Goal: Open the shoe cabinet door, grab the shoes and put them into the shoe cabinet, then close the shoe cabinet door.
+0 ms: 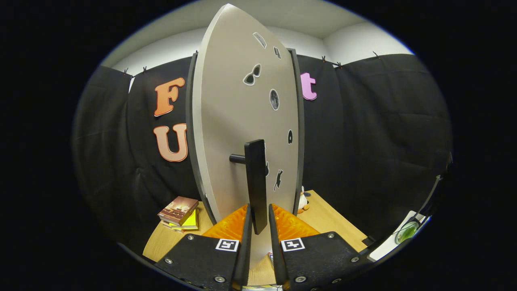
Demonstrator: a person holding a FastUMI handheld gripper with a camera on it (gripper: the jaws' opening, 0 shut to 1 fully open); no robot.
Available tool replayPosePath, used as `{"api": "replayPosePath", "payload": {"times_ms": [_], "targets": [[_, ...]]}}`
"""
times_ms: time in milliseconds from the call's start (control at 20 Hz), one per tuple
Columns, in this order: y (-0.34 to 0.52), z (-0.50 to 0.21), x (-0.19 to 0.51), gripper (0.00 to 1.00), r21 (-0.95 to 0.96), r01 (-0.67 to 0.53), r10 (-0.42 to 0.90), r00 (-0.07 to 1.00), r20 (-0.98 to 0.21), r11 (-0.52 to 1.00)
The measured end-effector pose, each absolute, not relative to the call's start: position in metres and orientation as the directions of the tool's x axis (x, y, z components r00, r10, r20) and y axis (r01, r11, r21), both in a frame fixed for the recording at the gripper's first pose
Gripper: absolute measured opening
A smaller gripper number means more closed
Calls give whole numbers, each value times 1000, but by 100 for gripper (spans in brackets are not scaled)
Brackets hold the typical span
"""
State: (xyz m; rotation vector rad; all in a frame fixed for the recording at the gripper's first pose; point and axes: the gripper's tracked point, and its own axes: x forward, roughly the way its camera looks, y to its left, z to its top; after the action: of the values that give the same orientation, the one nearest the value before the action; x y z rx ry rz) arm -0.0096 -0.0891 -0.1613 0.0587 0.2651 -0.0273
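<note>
The shoe cabinet door (242, 121) is a pale grey panel, upright and dotted with small stickers. Its black bar handle (256, 184) stands vertical on a short peg, lower end between the gripper (259, 226) fingers, which flank it.

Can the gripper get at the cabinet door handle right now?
Probably yes: the black handle already sits between the gripper fingers, nothing blocking it, though they look slightly apart rather than pressing on it.
</note>
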Motion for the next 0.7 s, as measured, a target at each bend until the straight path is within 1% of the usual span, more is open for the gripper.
{"api": "replayPosePath", "payload": {"times_ms": [250, 300, 400, 500, 550, 600, 650, 700], "targets": [[-125, -163, -20, 24, 49, 122, -105, 960, -261, 991], [-134, -163, -22, 21, 41, 147, -132, 957, -257, 988], [-158, -163, -23, 19, 20, 212, -200, 947, -250, 977], [-187, -169, -23, 18, -21, 270, -267, 929, -256, 963], [-194, -171, -24, 18, -24, 274, -271, 928, -257, 961], [-202, -165, -25, 12, 4, 275, -266, 933, -242, 961], [-206, -168, -26, 8, 44, 268, -248, 935, -252, 962], [-211, -166, -25, 7, 80, 271, -245, 939, -241, 959]]}}
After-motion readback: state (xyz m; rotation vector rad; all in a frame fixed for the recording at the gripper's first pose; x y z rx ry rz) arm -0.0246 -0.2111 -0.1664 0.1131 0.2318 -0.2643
